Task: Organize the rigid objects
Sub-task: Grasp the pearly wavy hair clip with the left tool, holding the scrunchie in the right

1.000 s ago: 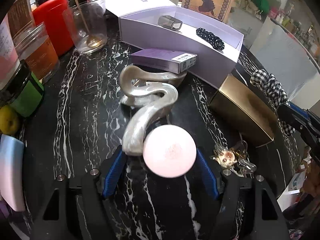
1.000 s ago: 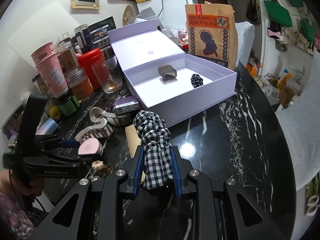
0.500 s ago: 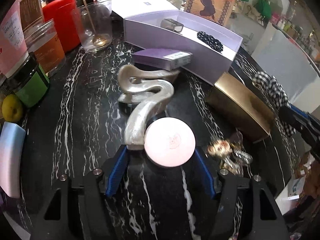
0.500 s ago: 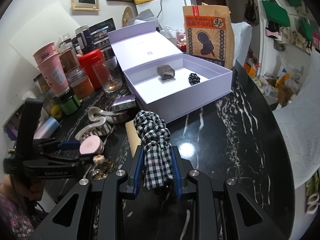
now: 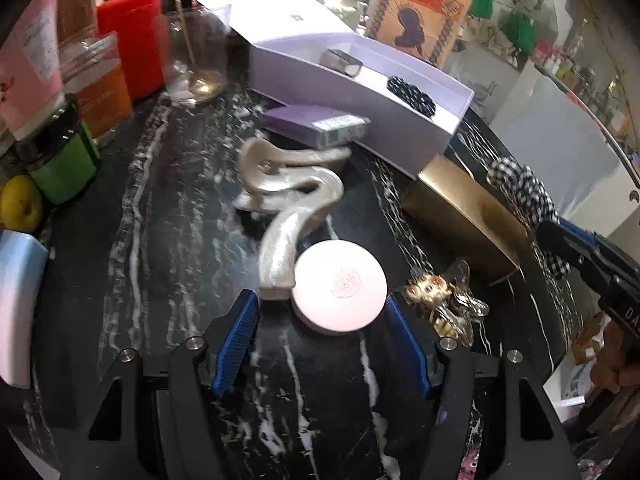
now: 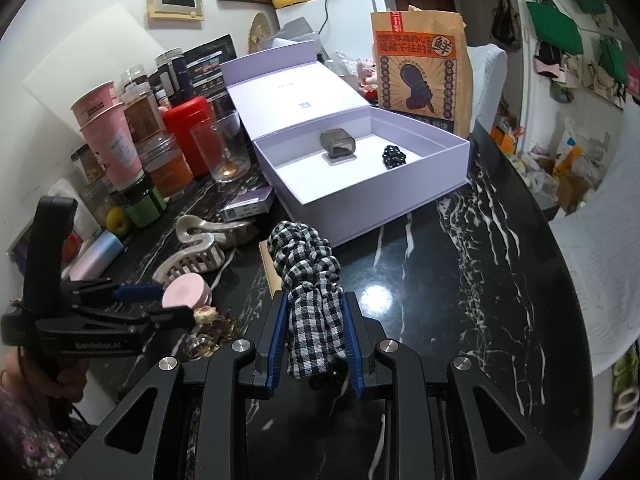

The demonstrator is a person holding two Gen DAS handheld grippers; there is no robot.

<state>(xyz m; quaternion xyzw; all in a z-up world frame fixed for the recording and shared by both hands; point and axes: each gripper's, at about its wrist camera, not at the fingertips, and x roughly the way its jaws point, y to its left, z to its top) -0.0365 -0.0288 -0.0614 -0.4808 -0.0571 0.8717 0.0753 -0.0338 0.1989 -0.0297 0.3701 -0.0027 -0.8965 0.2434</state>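
Note:
A round pink compact (image 5: 339,290) lies flat on the black marble table, between the wide-open fingers of my left gripper (image 5: 323,307), which does not touch it. It also shows in the right wrist view (image 6: 185,290). My right gripper (image 6: 313,332) is shut on a black-and-white checked scrunchie (image 6: 310,276), held above the table in front of the open lilac box (image 6: 400,196). The box holds a grey case (image 6: 338,145) and a black beaded item (image 6: 393,156). A pearl hair claw (image 5: 294,204) lies just beyond the compact.
A gold box (image 5: 464,216) and a gold butterfly clip (image 5: 444,300) lie right of the compact. A small purple box (image 5: 316,125) sits by the lilac box. Jars, a glass (image 5: 200,60), a red canister (image 5: 134,38) and pink cups line the left. A paper bag (image 6: 420,72) stands behind.
My left gripper opened and let go of the pink compact, which now lies flat on the table. The gripper drew back a little. My right gripper still holds the scrunchie.

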